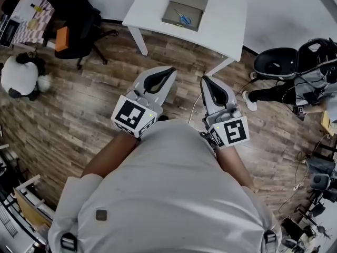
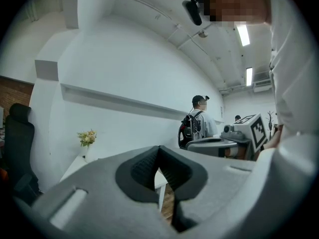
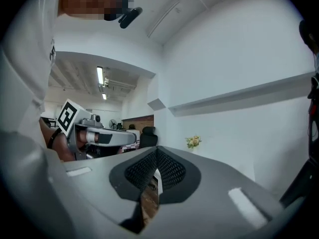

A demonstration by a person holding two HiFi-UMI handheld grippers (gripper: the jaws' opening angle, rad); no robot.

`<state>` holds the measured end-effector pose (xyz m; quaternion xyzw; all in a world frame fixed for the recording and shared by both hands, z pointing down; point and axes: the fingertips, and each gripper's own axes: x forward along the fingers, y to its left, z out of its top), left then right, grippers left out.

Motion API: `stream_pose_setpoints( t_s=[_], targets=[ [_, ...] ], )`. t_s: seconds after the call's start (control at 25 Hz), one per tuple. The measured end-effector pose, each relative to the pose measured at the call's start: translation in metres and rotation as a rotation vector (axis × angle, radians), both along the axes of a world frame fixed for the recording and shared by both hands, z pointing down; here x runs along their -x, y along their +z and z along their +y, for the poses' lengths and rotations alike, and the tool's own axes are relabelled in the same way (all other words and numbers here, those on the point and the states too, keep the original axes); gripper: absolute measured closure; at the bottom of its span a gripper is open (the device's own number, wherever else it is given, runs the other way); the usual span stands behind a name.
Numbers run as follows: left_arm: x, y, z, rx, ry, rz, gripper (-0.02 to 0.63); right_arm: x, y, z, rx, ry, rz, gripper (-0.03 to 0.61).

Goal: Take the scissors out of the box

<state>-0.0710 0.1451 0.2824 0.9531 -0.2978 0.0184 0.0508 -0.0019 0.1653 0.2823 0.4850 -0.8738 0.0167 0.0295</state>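
A flat grey box [image 1: 185,7] lies open on the white table [image 1: 221,25] at the top of the head view. The blue-handled scissors [image 1: 183,19] rest inside it. Both grippers are held level close to my body, over the wooden floor and well short of the table. My left gripper [image 1: 169,70] [image 2: 159,156] is shut, its pads meeting with nothing between them. The right gripper [image 1: 204,80] [image 3: 156,156] is also shut and empty. The box and scissors do not show in either gripper view.
A black office chair [image 1: 79,28] stands left of the table, and a panda plush [image 1: 20,77] lies further left. At the right are a black seat [image 1: 281,62] and a person's legs [image 1: 268,95]. A person with a backpack [image 2: 196,126] stands by the wall, and a small flower vase [image 2: 87,138] is there too.
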Motion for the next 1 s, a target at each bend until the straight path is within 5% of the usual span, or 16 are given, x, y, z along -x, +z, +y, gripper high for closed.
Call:
stream_pose_setpoints(
  t_s=[0.56, 1.0],
  targets=[
    [0.072, 0.005, -0.06, 0.032, 0.002, 0.025, 0.614, 0.074, 0.011, -0.055, 0.056, -0.014, 0.013, 0.568],
    [0.056, 0.011, -0.088, 0.046, -0.012, 0.007, 0.614, 0.053, 0.02, -0.086, 0.083, -0.026, -0.01, 0.568]
  ],
)
